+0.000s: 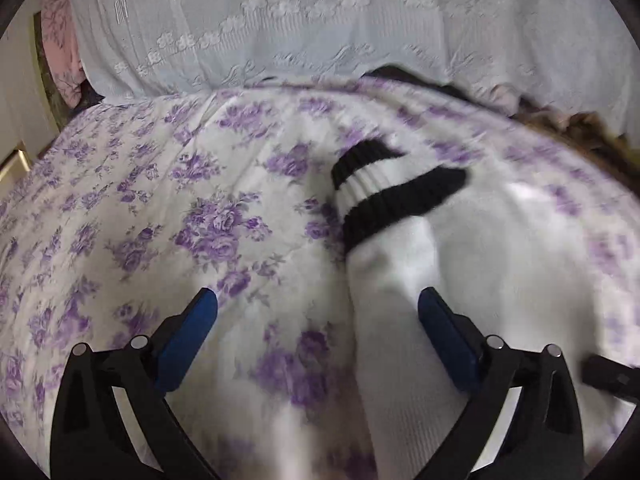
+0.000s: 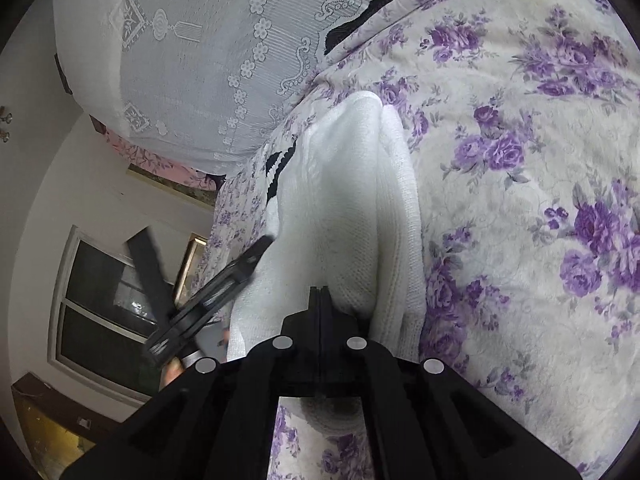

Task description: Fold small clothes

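Now the right gripper (image 2: 319, 294) pinches the white sock (image 2: 340, 200).

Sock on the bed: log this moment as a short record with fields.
item: white sock with black-striped cuff
surface: purple floral bedspread
behind: white lace cover
left hand-held gripper: open, over the sock, not touching it as far as shows
right hand-held gripper: shut, white fabric bunched at its tips; a pinch looks likely
fold: not yet done; sock lies long and rumpled
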`<state>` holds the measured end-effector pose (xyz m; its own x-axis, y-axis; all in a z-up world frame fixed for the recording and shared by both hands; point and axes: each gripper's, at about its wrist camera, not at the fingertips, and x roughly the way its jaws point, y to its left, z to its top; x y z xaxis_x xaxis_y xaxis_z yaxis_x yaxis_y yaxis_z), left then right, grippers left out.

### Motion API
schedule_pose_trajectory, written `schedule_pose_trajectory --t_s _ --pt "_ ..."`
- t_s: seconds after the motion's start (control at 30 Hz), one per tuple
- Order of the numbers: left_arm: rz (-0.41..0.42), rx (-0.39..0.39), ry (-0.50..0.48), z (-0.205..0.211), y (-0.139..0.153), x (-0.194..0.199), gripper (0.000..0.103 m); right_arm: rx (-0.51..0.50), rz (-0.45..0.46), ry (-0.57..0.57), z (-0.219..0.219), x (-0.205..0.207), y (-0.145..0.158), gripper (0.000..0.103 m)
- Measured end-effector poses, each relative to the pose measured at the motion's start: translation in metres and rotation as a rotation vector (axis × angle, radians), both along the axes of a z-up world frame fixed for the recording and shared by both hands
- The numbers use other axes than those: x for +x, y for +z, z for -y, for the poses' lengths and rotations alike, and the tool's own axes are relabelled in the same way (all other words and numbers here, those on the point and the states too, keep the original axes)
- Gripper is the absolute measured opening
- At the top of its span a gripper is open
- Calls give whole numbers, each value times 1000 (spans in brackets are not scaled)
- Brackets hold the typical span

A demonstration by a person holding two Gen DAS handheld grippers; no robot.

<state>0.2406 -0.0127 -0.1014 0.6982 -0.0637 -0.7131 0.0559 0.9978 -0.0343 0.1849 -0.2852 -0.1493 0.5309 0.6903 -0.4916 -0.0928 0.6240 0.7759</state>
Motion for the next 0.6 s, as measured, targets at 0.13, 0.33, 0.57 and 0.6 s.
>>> schedule_pose_trajectory --t_s 0.13,0.33,0.57,0.6 --pt "57 -50 -105 -6 25 -46 98 -179 103 -11 -23 -14 46 13" --pt "-53 -1 -122 9 -18 -64 99 -337 135 73 -66 -14 44 45" --pt "9 87 -102 20 -13 -74 99 -218 140 49 -51 -11 29 37" --pt "9 86 -102 20 -13 -74 99 -218 138 48 -52 -10 30 37"
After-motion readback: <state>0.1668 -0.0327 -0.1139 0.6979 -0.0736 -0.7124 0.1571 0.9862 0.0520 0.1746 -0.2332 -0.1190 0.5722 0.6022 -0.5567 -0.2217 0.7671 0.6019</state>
